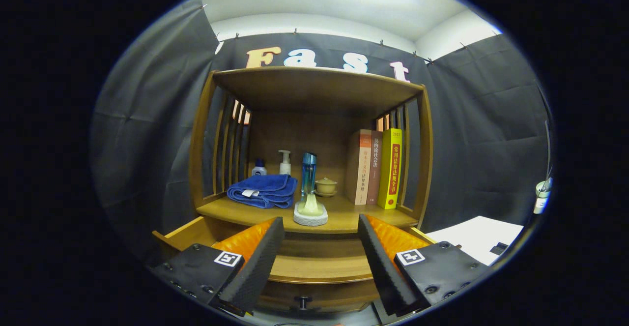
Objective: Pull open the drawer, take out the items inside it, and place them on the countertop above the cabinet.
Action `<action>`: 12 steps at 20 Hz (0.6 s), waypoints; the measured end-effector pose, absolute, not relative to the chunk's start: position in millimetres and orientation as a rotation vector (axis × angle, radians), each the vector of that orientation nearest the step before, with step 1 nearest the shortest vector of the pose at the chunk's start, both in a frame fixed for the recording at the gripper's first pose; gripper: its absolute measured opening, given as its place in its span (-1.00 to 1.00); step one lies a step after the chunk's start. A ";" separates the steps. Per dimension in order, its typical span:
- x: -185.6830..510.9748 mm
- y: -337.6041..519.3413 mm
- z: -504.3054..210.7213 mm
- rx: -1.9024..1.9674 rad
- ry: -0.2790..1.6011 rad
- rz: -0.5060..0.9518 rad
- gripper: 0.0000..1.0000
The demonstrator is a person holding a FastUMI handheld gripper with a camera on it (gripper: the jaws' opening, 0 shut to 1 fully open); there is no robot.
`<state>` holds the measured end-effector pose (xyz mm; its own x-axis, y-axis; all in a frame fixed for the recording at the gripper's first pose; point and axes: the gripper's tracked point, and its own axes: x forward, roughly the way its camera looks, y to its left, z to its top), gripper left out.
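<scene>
Drawer open, tool (319, 262) spread and empty at lower centre
Dip into the pulled-out wooden drawer (319, 267), then lift its contents to the wooden surface (344, 220), avoiding the folded blue towel (263, 191)

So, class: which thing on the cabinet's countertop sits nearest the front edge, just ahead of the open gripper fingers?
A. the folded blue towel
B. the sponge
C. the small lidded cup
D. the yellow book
B: the sponge lies at the countertop's front edge, ahead of the open gripper.
</scene>
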<state>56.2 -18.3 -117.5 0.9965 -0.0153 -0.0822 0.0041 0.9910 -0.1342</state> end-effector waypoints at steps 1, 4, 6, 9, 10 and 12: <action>52.0 -18.9 -116.0 -0.130 0.076 -0.013 0.97; 37.6 -24.4 -117.1 -0.113 0.041 -0.029 0.97; 27.7 -25.8 -131.6 -0.119 0.045 -0.026 0.97; 12.1 -21.0 -159.6 -0.106 0.056 -0.018 0.97; 9.4 -18.8 -167.4 -0.104 0.059 -0.012 0.97; 4.1 -17.0 -184.6 -0.119 0.073 -0.008 0.97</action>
